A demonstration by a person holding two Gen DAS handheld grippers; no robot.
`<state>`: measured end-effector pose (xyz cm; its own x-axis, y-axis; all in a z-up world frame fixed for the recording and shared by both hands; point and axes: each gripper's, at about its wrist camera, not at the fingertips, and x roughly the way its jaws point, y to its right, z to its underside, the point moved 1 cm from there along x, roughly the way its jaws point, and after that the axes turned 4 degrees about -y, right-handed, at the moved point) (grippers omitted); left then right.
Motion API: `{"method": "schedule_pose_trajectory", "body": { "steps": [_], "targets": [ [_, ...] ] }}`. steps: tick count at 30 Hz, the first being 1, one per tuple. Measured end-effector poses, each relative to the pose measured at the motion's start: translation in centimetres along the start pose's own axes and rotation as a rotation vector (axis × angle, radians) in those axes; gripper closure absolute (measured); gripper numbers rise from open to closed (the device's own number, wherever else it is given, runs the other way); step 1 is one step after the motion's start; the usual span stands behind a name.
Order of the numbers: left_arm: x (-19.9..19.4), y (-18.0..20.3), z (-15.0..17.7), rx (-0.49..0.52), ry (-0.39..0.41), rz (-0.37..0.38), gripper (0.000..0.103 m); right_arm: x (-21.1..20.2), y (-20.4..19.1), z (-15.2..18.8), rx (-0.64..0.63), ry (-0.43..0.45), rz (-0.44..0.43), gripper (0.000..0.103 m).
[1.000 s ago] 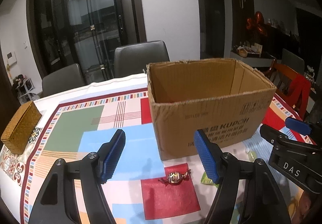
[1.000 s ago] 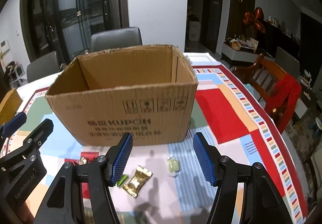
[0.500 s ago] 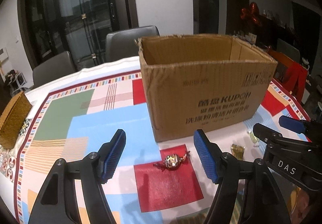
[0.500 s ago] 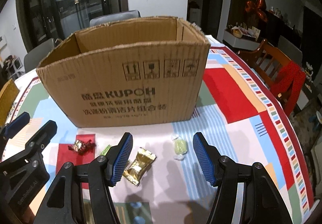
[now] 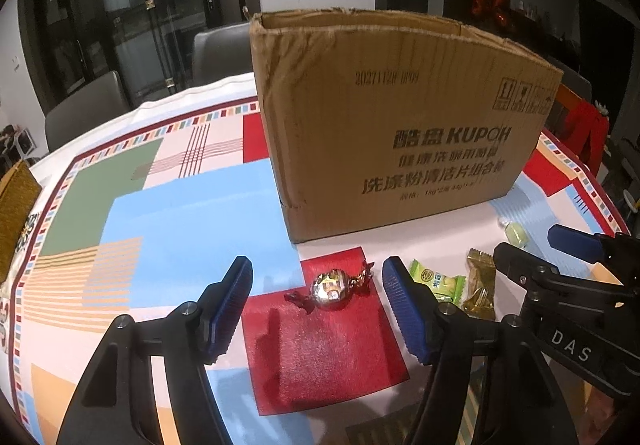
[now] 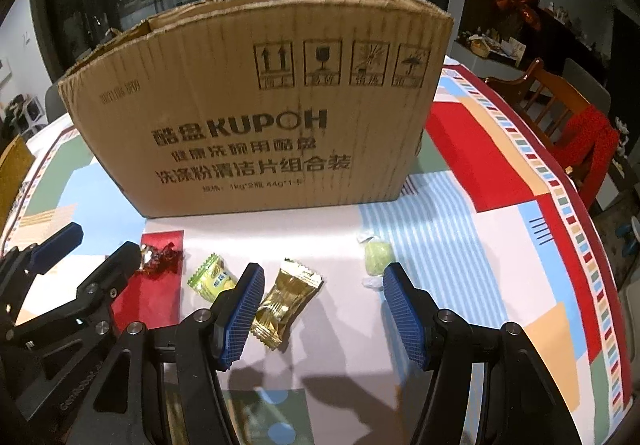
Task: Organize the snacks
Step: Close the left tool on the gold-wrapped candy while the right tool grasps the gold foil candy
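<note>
An open cardboard box stands on the patterned tablecloth. In front of it lie a foil-wrapped round candy, a green packet, a gold packet and a pale green candy. My left gripper hangs low over the table. Its jaws are closing with the foil candy between the tips, untouched. My right gripper is open. The gold packet lies by its left finger and the pale candy by its right tip.
A woven wicker box sits at the table's left edge. Grey chairs stand behind the table, and a wooden chair with red cloth stands at the right. The table edge curves close on the right.
Both grippers have sunk toward the table and tilted down, so the box and the candies look larger and nearer. The left jaws have narrowed slightly.
</note>
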<state>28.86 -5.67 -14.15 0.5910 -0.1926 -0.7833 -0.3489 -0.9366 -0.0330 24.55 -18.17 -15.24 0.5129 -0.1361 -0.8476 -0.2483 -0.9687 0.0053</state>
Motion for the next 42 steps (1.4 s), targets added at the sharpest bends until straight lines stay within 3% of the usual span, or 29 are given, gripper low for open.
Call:
{"method": "schedule_pose_trajectory", "body": {
  "steps": [5,12,19,23,32,42],
  "targets": [
    [0.7,0.1,0.1,0.002,-0.014,0.005,0.037,0.5,-0.2,0.2,0.0,-0.02,-0.003,0.041],
    [1.7,0.3,0.1,0.007,-0.031,0.015,0.04,1.2,-1.0,0.8,0.0,-0.058,-0.022,0.05],
    [2.7,0.4,0.1,0.008,-0.045,0.023,0.045,1.8,-1.6,1.3,0.003,-0.082,-0.034,0.05],
    [3.3,0.4,0.2,0.008,-0.055,0.026,0.051,2.3,-1.9,1.4,-0.001,-0.092,-0.041,0.057],
    [4.3,0.3,0.3,-0.004,-0.08,0.044,0.062,2.1,-3.0,1.8,-0.029,-0.083,-0.043,0.081],
    [4.6,0.4,0.3,-0.013,-0.085,0.051,0.076,2.2,-2.5,1.3,-0.036,-0.075,-0.055,0.083]
  ]
}}
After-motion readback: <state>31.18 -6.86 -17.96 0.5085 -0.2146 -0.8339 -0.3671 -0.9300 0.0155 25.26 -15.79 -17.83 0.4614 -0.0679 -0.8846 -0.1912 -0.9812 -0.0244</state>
